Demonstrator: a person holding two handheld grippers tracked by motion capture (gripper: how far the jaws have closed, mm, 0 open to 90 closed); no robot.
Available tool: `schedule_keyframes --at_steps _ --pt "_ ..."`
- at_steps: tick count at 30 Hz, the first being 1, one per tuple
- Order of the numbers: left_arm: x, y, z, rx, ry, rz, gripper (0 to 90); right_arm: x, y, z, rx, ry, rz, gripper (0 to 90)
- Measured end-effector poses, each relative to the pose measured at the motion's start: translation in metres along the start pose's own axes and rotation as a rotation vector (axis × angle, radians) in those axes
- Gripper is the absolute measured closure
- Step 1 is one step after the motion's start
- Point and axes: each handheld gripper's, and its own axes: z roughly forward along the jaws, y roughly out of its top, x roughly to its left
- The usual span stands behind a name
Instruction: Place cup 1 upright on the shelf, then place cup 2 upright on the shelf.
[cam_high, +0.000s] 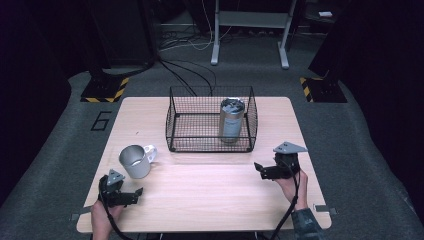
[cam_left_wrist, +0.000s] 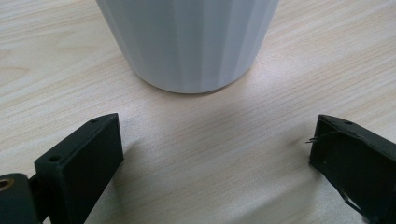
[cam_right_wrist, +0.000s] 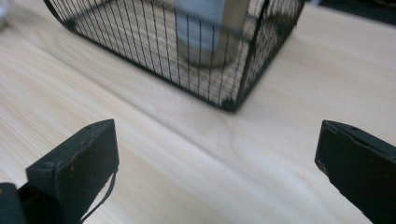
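Black jaws of the left gripper (cam_left_wrist: 212, 158) are standing wide apart with nothing between them, and just beyond their tips the ribbed white wall of a mug (cam_left_wrist: 189, 44) is rising from the pale wooden table (cam_left_wrist: 196, 140). That mug is sitting centred ahead of the gap, near but not touching either jaw. From the high view the mug (cam_high: 136, 160) is standing upright with its handle turned away from the left gripper (cam_high: 131, 196), toward the wire basket (cam_high: 172, 122).

At the other hand, the right gripper (cam_right_wrist: 217, 163) is likewise gaping empty, its jaws framing bare tabletop. Ahead of them the near corner of the black wire basket (cam_right_wrist: 231, 103) is lying slightly toward the right-hand jaw, and behind the mesh a steel tumbler (cam_right_wrist: 205, 32) is standing upright inside. In the high view the right gripper (cam_high: 260, 168) is sitting in front of the basket's right end, well short of it, while the tumbler (cam_high: 231, 120) is occupying the basket's right half.

Judging by this, the work is looking like loading the basket: the tumbler is already in, and the mug is the piece waiting outside. The step in hand is seeming to be the approach to the mug. Next, the left gripper is needing to slide forward until the mug's wall is sitting between its jaws, then close without tipping it.
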Motion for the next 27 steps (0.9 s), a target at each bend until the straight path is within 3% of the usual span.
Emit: schedule_keyframes --at_steps 5,11,14,16,20,27 --pt "0.000 0.000 0.000 -0.005 0.003 -0.002 2.4 -0.002 -0.040 0.010 0.075 -0.025 0.054 0.0" --pt "0.000 0.000 0.001 -0.010 0.005 -0.002 2.4 -0.006 -0.072 0.017 0.107 -0.050 0.098 0.0" --pt "0.000 0.000 0.000 -0.002 0.002 -0.002 2.4 -0.008 -0.079 0.018 0.117 -0.060 0.105 0.0" --pt "0.000 0.000 0.000 -0.001 0.000 -0.002 2.4 -0.008 -0.080 0.018 0.112 -0.072 0.083 0.0" --pt "0.000 0.000 0.000 -0.001 -0.001 -0.004 2.3 -0.007 -0.079 0.020 0.150 -0.076 0.074 0.0" --pt "-0.002 -0.001 0.000 -0.004 0.031 -0.028 2.1 -0.007 -0.079 0.021 0.144 -0.074 0.074 0.0"
